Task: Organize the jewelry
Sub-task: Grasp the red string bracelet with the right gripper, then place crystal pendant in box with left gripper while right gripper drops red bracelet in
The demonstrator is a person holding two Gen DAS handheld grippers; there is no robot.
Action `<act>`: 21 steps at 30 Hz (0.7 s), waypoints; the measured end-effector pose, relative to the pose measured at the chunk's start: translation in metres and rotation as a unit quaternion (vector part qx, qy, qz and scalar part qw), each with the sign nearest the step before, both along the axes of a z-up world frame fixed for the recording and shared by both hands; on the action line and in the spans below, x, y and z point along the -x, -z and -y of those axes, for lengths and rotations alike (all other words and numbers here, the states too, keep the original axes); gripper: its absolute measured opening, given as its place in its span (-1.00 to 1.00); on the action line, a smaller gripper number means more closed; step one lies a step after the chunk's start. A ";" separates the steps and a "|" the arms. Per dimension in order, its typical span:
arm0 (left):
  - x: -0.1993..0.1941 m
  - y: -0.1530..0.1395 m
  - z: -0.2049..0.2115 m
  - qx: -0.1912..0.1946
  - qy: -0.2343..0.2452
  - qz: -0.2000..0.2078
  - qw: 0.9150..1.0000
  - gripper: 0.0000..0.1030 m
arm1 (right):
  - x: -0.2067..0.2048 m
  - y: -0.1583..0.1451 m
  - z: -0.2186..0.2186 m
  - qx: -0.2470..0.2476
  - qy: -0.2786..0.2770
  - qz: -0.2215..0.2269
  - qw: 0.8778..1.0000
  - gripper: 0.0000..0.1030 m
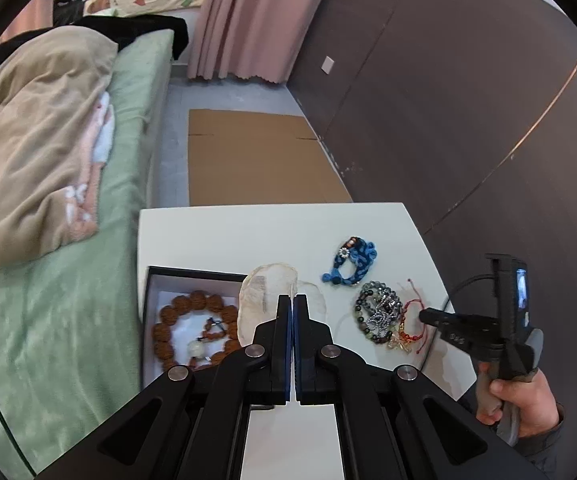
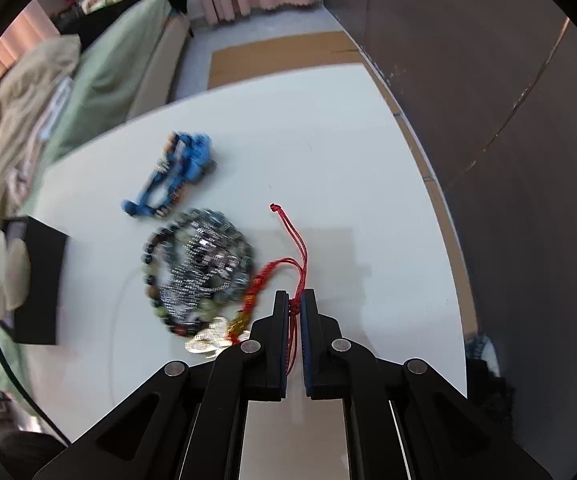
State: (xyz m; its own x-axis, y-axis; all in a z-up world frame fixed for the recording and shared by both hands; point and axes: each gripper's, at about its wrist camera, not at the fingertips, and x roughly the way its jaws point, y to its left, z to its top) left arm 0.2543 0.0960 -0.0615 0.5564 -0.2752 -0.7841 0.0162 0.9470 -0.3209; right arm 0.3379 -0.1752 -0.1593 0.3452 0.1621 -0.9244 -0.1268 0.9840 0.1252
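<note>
Right gripper (image 2: 294, 300) pinches the red cord bracelet (image 2: 266, 280).
Left gripper (image 1: 293, 306) is closed, empty; a brown bead bracelet (image 1: 180, 320) lies in the box (image 1: 192, 272) to its left.

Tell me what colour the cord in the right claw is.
Red; the cord shows best in the right wrist view.

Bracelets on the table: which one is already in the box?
The brown wooden-bead bracelet, lying inside the black box. The blue braided, dark beaded and red cord bracelets lie on the white table.
</note>
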 end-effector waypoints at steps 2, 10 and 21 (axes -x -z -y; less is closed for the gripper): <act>0.003 -0.002 -0.007 0.003 -0.007 0.003 1.000 -1.00 | 0.004 -0.012 0.001 -0.017 0.000 0.012 1.000 -0.87; 0.010 -0.003 -0.027 0.004 -0.024 0.003 1.000 -1.00 | 0.017 -0.049 -0.015 -0.108 -0.024 0.054 0.992 -0.86; 0.011 0.006 -0.049 0.041 -0.028 -0.012 0.999 0.24 | 0.025 -0.074 -0.078 -0.181 -0.090 0.077 0.976 -0.86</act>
